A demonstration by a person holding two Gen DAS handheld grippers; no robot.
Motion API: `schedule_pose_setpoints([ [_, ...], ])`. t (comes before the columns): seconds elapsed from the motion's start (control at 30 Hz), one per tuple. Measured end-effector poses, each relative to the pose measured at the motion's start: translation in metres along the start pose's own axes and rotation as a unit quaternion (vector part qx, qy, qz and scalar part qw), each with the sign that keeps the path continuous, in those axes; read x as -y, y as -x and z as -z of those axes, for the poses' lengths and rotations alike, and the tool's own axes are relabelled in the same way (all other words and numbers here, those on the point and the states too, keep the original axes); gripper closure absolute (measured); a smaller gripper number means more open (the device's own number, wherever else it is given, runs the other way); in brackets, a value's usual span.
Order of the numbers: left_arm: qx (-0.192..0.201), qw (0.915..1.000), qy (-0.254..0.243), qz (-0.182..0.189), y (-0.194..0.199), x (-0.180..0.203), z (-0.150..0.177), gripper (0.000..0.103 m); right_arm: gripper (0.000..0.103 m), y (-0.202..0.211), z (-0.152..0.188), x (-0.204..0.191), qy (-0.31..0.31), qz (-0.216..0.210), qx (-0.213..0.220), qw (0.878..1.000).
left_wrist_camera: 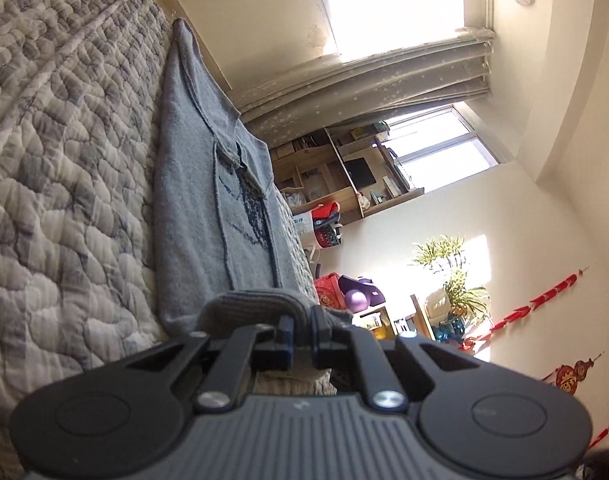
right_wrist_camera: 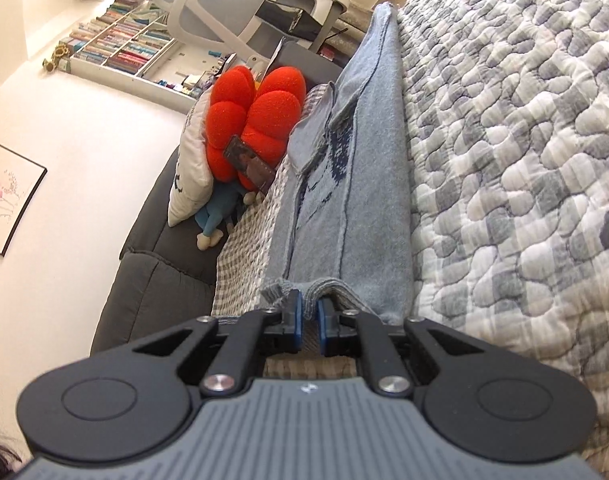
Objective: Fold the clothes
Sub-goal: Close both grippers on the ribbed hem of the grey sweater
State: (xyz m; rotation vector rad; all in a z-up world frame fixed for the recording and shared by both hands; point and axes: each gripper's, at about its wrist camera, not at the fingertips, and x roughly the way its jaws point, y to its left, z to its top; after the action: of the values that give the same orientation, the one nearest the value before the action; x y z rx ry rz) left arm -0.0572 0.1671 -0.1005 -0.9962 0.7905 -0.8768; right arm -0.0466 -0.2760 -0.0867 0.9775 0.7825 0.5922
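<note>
The sweater (left_wrist_camera: 208, 184), soft blue-grey knit with a darker woven motif and ribbed hem, lay flat on the puckered grey-and-white quilt (left_wrist_camera: 64, 168). The left gripper (left_wrist_camera: 302, 338) pinched the hem; the right gripper (right_wrist_camera: 310, 322) was clenched on the hem too. Only the left view showed the curtain (left_wrist_camera: 364, 84) and plant (left_wrist_camera: 452, 276); only the right showed the lobed red cushion (right_wrist_camera: 252, 120) and bookshelf (right_wrist_camera: 120, 44). No writing was legible.

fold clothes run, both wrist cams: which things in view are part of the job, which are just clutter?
Part of the job:
- blue knit sweater, ribbed hem pinched
- left gripper, shut on hem
- right gripper, shut on hem
- quilted bedspread underneath

Just lying about:
- red flower cushion
- white pillow
- office chair
- potted plant
</note>
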Motion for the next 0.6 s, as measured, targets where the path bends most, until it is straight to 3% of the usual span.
schedule_pose_setpoints([
  [0.17, 0.017, 0.9987, 0.035, -0.034, -0.013, -0.018, -0.008, 0.096, 0.093, -0.001, -0.007, 0.016, -0.035, 0.011, 0.031, 0.999],
  [0.33, 0.018, 0.9977, 0.039, -0.052, -0.014, -0.022, -0.01, 0.095, 0.097, 0.003, -0.007, 0.024, -0.046, 0.013, 0.038, 0.998],
  [0.47, 0.023, 0.9969, 0.046, -0.06, -0.012, -0.019, -0.012, 0.095, 0.095, 0.007, -0.006, 0.022, -0.042, 0.013, 0.042, 0.998],
  [0.6, 0.035, 0.996, 0.042, -0.071, -0.011, -0.015, -0.015, 0.087, 0.088, 0.01, -0.008, 0.02, -0.04, 0.008, 0.054, 0.998],
])
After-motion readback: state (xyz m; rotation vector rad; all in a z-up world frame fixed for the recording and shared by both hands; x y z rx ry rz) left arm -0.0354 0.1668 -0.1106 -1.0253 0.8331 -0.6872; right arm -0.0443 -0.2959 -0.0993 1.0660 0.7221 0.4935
